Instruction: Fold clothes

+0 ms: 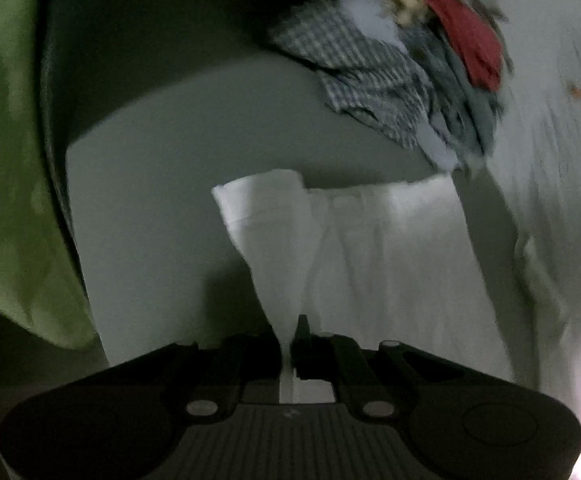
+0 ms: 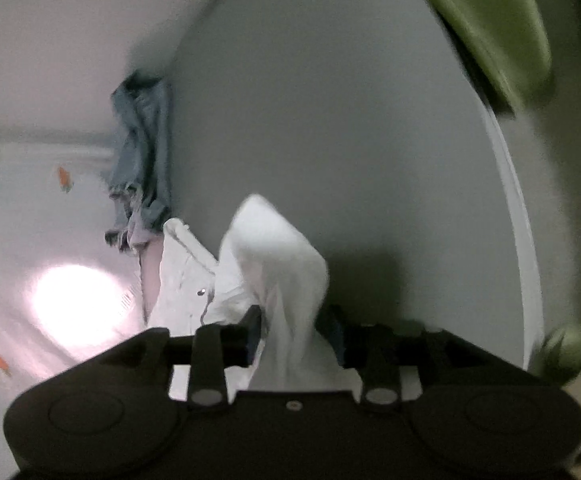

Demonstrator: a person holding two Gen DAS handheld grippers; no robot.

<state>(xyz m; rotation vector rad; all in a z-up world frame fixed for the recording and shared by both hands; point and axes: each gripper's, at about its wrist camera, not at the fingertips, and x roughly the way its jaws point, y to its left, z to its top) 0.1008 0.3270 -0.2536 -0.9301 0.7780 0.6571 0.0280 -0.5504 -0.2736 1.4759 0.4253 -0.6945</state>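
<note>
White garment (image 1: 390,248) lies on the grey desk (image 1: 162,200), spread flat across its near right area, with one corner lifted. In the left wrist view its far edge runs left to right, and its long axis appears to run the same way; blur prevents a firmer reading. The left gripper (image 1: 290,344) is clenched on a lifted, cone-shaped corner at the garment's left end, the cloth narrowing to a thin strip between the closed jaws.

In the right wrist view the right gripper (image 2: 290,328) grasps a bunched fold of the same white garment (image 2: 278,256), which rises in a peak beyond the fingers. A small metal stud shows on the flat part to the left.

Surrounding items:
- A pile of clothes (image 1: 402,80), including checked, grey and red pieces, sits on the far right of the desk, just beyond the garment.
- A blue denim piece (image 2: 142,152) lies at the desk's left edge in the right wrist view, near the garment.
- A green cloth (image 1: 6,160) hangs beyond the desk's left edge.
- A white patterned sheet (image 1: 550,120) lies to the right.
</note>
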